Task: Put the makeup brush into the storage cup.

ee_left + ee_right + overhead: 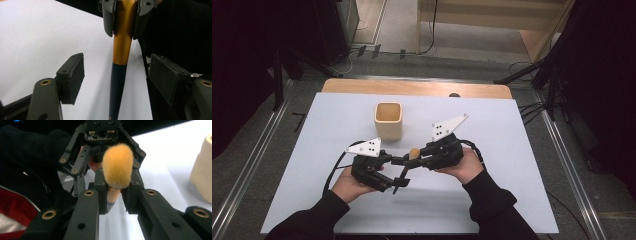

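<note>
A make-up brush with an orange bristle head (117, 166), a gold ferrule (122, 37) and a dark handle (117, 87) hangs above the white table, bristles up. My right gripper (114, 198) is shut on the ferrule just under the bristles; in the high view it (411, 160) reaches in from the right. My left gripper (120, 80) stands open around the handle, with both pads (73, 75) clear of it. From above, the left gripper (396, 174) faces the right one, and the brush (413, 153) sits between them.
A cream square cup (388, 120) stands upright on the white sheet (502, 190) behind the grippers, and its side (203, 170) shows at the right of the right gripper view. A wooden table edge (412, 88) runs along the back. Cables lie on the floor beyond.
</note>
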`<state>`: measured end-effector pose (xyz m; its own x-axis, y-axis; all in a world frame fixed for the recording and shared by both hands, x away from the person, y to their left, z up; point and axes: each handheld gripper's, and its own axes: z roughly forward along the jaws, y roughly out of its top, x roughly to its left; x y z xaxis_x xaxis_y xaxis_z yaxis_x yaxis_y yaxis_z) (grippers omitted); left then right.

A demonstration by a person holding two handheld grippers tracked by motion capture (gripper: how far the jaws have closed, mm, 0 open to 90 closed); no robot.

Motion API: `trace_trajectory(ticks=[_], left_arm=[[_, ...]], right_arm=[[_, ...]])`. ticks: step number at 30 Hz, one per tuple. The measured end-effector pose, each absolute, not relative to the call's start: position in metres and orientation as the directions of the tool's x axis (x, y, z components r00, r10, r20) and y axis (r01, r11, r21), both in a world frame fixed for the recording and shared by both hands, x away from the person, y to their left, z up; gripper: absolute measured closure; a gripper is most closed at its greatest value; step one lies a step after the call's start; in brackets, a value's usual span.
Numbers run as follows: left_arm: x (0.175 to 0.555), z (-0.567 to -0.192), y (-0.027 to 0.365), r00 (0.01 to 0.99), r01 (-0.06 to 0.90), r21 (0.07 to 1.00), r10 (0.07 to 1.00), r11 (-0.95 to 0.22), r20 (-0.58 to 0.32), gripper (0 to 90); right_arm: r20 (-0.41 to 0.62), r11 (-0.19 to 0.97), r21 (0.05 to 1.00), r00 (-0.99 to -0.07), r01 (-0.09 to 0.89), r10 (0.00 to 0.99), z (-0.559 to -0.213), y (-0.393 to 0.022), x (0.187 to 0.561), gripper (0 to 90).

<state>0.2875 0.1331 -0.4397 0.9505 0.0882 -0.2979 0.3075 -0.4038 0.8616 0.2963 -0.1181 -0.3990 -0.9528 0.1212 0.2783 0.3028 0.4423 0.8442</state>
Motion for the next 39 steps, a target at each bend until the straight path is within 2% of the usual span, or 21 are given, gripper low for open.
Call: trace_trajectory(ticks=[4,11,16,20,30,31,39], left_arm=[[0.287,-0.443,0.130,0.956,0.291,0.855,0.103,-0.430,-0.273,28.1],[0.286,-0.445,0.126,0.966,0.259,0.847,0.122,-0.463,-0.229,33.2],[0.287,-0.445,0.121,0.965,0.264,0.847,0.130,-0.462,-0.230,27.7],[0.288,-0.446,0.120,0.965,0.261,0.865,0.118,-0.428,-0.233,28.9],[0.287,-0.447,0.120,0.965,0.260,0.884,0.085,-0.389,-0.247,45.7],[0.287,-0.447,0.120,0.965,0.261,0.884,0.080,-0.387,-0.250,50.9],[0.289,-0.446,0.123,0.960,0.278,0.881,0.080,-0.383,-0.268,67.4]], right_arm=[[0.268,0.474,0.831,-0.957,0.290,0.115,-0.397,-0.117,0.297,77.4],[0.254,0.520,0.809,-0.961,0.275,0.114,-0.395,-0.118,0.301,77.4],[0.249,0.542,0.795,-0.961,0.272,0.116,-0.395,-0.117,0.301,77.4],[0.246,0.551,0.790,-0.962,0.268,0.116,-0.397,-0.115,0.301,77.4],[0.254,0.548,0.790,-0.960,0.276,0.116,-0.396,-0.116,0.302,77.4],[0.252,0.547,0.791,-0.961,0.273,0.114,-0.395,-0.116,0.302,77.4],[0.251,0.549,0.791,-0.962,0.270,0.111,-0.395,-0.116,0.302,77.4]])
